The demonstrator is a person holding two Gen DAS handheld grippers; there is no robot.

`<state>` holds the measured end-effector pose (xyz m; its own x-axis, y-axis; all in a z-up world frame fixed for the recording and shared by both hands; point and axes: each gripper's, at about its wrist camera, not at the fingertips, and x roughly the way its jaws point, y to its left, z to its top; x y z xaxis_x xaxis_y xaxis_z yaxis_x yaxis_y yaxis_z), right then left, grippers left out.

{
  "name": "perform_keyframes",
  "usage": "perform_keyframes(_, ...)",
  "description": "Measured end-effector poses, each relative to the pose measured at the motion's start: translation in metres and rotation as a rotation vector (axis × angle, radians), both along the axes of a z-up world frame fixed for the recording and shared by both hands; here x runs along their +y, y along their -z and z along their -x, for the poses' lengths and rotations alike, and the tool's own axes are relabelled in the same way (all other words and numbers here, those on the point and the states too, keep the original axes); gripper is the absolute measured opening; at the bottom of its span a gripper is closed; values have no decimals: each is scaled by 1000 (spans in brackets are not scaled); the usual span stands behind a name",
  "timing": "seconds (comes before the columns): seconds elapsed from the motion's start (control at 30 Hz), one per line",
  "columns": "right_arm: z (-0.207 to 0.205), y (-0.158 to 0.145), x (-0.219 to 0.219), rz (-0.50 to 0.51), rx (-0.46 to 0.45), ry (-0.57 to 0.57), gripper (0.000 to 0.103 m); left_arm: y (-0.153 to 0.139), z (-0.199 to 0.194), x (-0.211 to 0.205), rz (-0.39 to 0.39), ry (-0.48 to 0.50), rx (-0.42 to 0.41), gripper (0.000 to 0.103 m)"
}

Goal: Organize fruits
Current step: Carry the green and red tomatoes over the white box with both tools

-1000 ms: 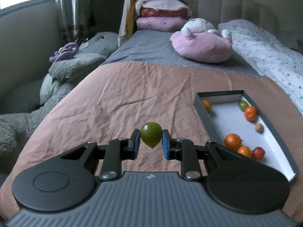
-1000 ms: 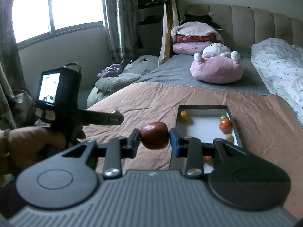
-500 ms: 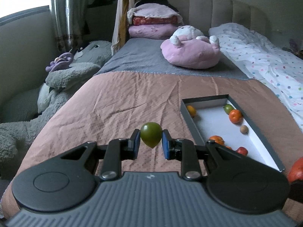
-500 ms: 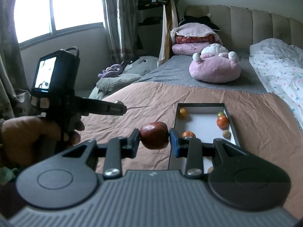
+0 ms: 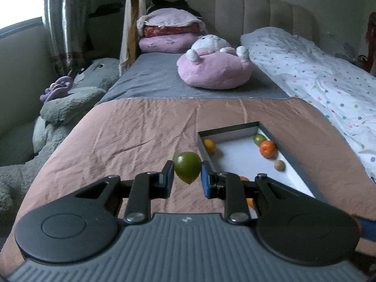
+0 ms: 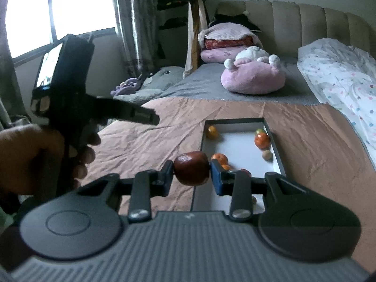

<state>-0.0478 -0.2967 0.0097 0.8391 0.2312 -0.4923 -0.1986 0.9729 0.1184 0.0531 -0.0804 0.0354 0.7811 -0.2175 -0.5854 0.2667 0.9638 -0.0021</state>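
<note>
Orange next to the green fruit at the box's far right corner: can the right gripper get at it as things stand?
Probably not yet. The orange lies uncovered in the open box, nothing above it, but the right gripper is shut on a dark red fruit, so it must drop that first.

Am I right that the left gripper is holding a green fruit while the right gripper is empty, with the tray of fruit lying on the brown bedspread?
Not quite: the right gripper is not empty. The right wrist view shows it shut on a dark red fruit. The rest holds: the left gripper holds the green fruit, and the tray lies on the brown bedspread.
</note>
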Motion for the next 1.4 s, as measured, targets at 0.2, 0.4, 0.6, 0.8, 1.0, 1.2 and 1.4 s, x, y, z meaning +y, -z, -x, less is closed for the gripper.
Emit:
perform_keyframes(0.2,-1,5,-8,0,13,12,37,1,-7,-26,-1,39,5,29)
perform_keyframes(0.4,-1,6,-21,-1,24,38,37,3,-14,-51,5,76,11,29)
perform_keyframes(0.6,0,8,-31,3,36,60,37,4,-20,-75,9,111,11,29)
perform_keyframes(0.8,-2,13,-36,0,53,65,37,9,-27,-90,-1,134,18,29)
perform_keyframes(1.0,-3,12,-36,-1,57,59,37,13,-34,-100,-5,147,23,29)
perform_keyframes(1.2,-5,14,-37,0,67,66,37,20,-40,-106,-11,159,32,29)
perform_keyframes(1.4,-7,18,-36,1,81,63,37,27,-47,-106,-17,159,42,29)
